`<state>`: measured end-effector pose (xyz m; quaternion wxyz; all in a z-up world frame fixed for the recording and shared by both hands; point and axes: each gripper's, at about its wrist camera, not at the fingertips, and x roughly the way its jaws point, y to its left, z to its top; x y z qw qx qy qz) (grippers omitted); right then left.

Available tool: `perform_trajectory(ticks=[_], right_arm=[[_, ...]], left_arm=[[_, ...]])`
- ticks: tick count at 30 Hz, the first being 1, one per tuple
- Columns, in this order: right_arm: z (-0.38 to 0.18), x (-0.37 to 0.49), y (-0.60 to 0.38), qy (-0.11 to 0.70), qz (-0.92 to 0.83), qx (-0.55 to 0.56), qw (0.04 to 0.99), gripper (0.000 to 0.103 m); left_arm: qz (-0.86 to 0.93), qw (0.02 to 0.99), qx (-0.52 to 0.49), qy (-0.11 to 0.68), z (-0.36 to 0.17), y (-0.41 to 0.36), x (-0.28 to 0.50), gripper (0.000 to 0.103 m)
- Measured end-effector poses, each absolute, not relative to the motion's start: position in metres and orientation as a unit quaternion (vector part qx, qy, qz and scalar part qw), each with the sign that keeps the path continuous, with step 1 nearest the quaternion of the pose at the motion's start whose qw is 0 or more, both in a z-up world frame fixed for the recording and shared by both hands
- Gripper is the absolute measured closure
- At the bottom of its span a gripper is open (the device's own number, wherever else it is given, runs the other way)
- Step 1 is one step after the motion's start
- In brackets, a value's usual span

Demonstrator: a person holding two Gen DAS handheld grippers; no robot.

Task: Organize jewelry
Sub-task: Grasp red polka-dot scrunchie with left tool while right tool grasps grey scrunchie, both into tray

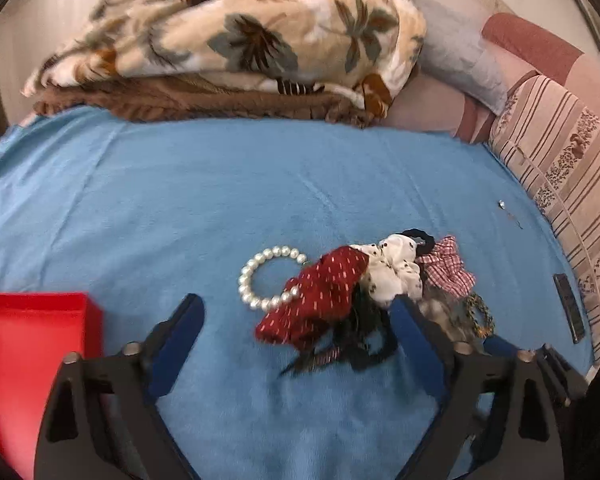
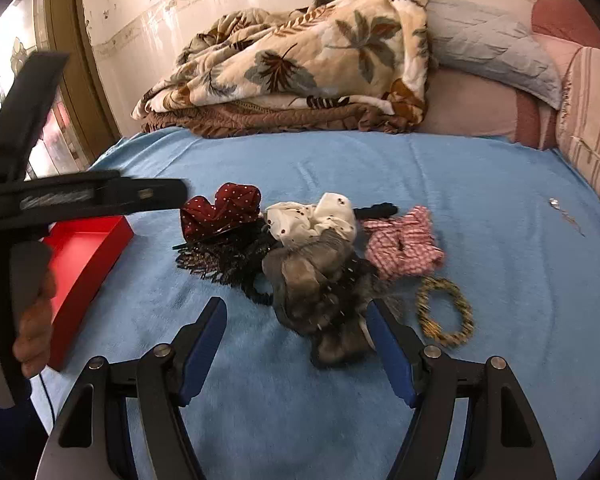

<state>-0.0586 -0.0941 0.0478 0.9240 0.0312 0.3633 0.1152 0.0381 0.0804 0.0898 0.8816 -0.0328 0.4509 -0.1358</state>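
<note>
A bed [image 1: 140, 200] spread with a blue blanket carries everything, with a leaf-print quilt [image 1: 240, 40] heaped at its far end against the wall. At the left edge lies an open red box [image 1: 28, 340], empty as far as either view shows, and it looks like the place the pieces are meant to go. Near the middle sits a jumbled pile: a dark red dotted scrunchie [image 1: 320, 292], a white spotted scrunchie [image 1: 392, 268], a pink checked scrunchie [image 1: 448, 268], a grey one [image 2: 312, 276] and some black lace. A pearl bracelet [image 1: 260, 280] touches the red scrunchie's left side, and a beaded gold bracelet [image 2: 444, 312] lies just right of the pile. The left gripper [image 1: 296, 312] and the right gripper [image 2: 296, 316] both hover over the pile with jaws apart, holding nothing. Sorting seems barely begun; this looks like the approach to a first pick. The next move calls for settling on one piece, probably a bracelet clear of the fabric, and closing on it alone.
</note>
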Motion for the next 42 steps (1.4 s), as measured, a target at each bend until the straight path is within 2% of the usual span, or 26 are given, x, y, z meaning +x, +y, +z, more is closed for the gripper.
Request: perform_trajectory(ticks=[1,2,3,4,5,6,7,10,12,18,23,28,42], right_arm=[[0.045,-0.054,-0.093,0.366,0.116,0.032,0.923,0.026],[0.044,-0.051,-0.092,0.367,0.116,0.031,0.922,0.028],[0.042,-0.049,-0.091,0.369,0.114,0.03,0.922,0.03],[0.041,-0.048,-0.092,0.371,0.113,0.029,0.921,0.038],[0.039,-0.046,-0.092,0.375,0.113,0.027,0.92,0.054],[0.038,-0.044,-0.093,0.379,0.115,0.029,0.918,0.064],[0.038,-0.043,-0.095,0.383,0.118,0.033,0.916,0.08],[0.042,-0.05,-0.1,0.381,0.119,0.044,0.916,0.092],[0.048,-0.058,-0.101,0.376,0.119,0.047,0.918,0.096],[0.07,-0.086,-0.105,0.36,0.133,0.07,0.921,0.097],[0.086,-0.103,-0.098,0.357,0.168,0.1,0.914,0.097],[0.098,-0.113,-0.076,0.359,0.2,0.107,0.905,0.097],[0.116,-0.074,0.06,0.387,0.315,0.099,0.861,0.097]], left_arm=[[-0.143,0.874,-0.041,0.463,0.085,0.079,0.046,0.026],[-0.148,0.868,-0.048,0.472,0.081,0.079,0.05,0.034],[-0.15,0.862,-0.054,0.481,0.077,0.078,0.055,0.045],[-0.149,0.857,-0.056,0.49,0.072,0.078,0.058,0.055],[-0.147,0.85,-0.058,0.502,0.067,0.077,0.061,0.084],[-0.146,0.846,-0.061,0.51,0.063,0.077,0.061,0.098],[-0.144,0.844,-0.065,0.513,0.062,0.078,0.06,0.098],[-0.139,0.853,-0.068,0.499,0.072,0.08,0.046,0.098],[-0.139,0.861,-0.066,0.485,0.085,0.082,0.033,0.098],[-0.155,0.893,-0.078,0.414,0.148,0.104,-0.023,0.098],[-0.142,0.906,-0.085,0.388,0.173,0.136,-0.058,0.098],[-0.088,0.92,-0.068,0.376,0.174,0.178,-0.078,0.098],[0.048,0.911,-0.124,0.391,0.13,0.317,-0.064,0.098]])
